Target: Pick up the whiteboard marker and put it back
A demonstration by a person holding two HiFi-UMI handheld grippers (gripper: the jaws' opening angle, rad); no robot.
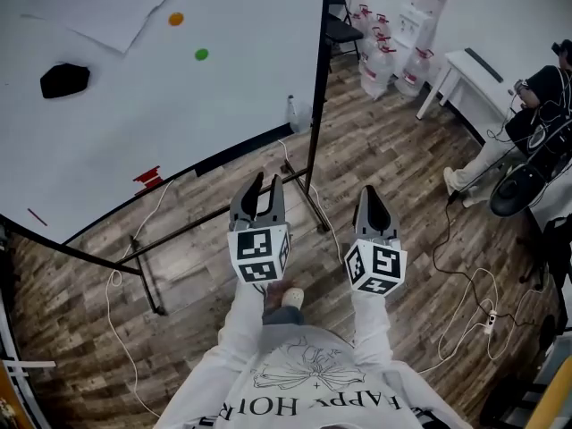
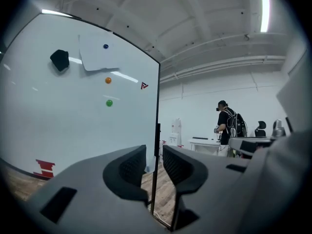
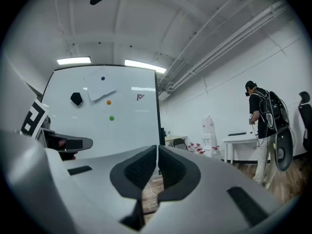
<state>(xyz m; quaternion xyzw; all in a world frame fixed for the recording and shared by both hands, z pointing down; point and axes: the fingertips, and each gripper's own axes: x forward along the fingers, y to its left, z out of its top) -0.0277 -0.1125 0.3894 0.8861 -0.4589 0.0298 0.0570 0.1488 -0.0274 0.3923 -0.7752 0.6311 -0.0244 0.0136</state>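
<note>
Left gripper (image 1: 267, 182) parted and empty, right gripper (image 1: 369, 195) clenched on nothing: best advance squarely toward the small red object (image 1: 147, 179) on the left ledge of the large white whiteboard (image 1: 134, 96).

A black eraser (image 1: 64, 79), orange magnet (image 1: 176, 19) and green magnet (image 1: 201, 54) cling to the whiteboard (image 1: 134, 132).

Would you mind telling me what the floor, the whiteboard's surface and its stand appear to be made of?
The floor looks like wood or wood-look laminate planks with a matte finish: grain and plank seams show. The whiteboard's surface seems to be a glossy white coated panel, as light streaks reflect in it. The stand appears to be black-painted metal tubing, thin and straight.
</note>
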